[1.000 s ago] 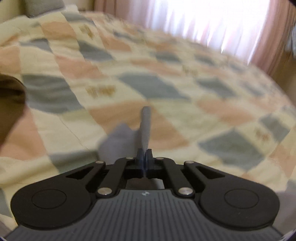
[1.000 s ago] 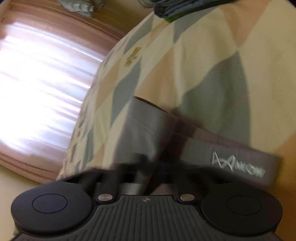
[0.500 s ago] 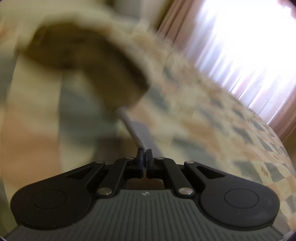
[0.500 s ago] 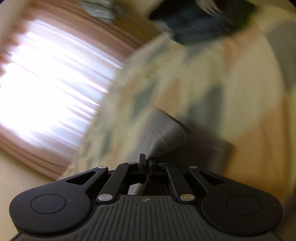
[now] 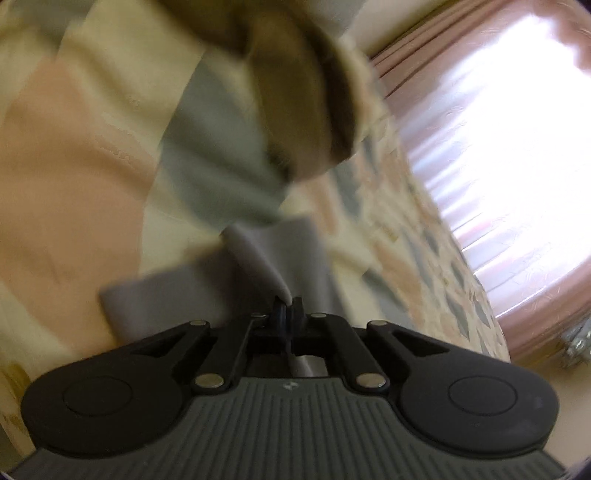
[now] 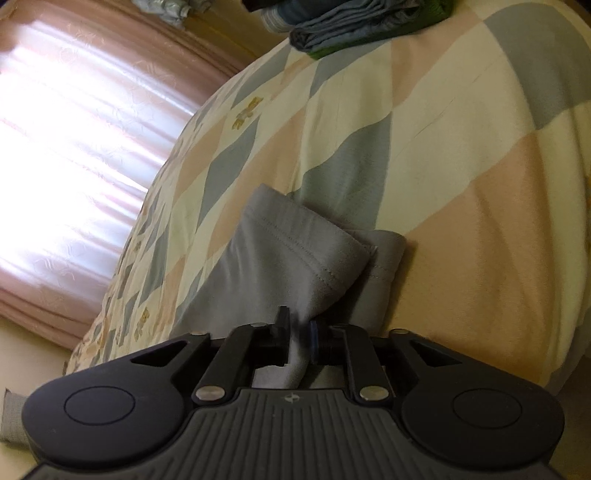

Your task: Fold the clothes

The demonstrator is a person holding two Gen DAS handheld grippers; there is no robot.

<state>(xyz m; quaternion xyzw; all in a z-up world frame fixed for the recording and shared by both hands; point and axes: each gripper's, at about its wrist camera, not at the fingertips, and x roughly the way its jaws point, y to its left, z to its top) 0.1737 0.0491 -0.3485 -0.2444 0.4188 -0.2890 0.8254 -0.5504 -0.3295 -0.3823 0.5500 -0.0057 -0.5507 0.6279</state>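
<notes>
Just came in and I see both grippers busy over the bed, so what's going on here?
A person is folding a grey garment on a bed with a checked quilt. The left gripper and the right gripper are each shut on a pinch of its fabric, and the piece looks partly folded over itself. A stack of folded clothes lies further along the bed. The left view is blurred.

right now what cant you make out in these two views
- Left wrist view: motion blur smears the brown object on the quilt; unidentifiable.
- Both views: the grey garment runs under the gripper bodies, so its full shape is hidden.
- Right wrist view: the folded stack is cut off by the top edge.
</notes>
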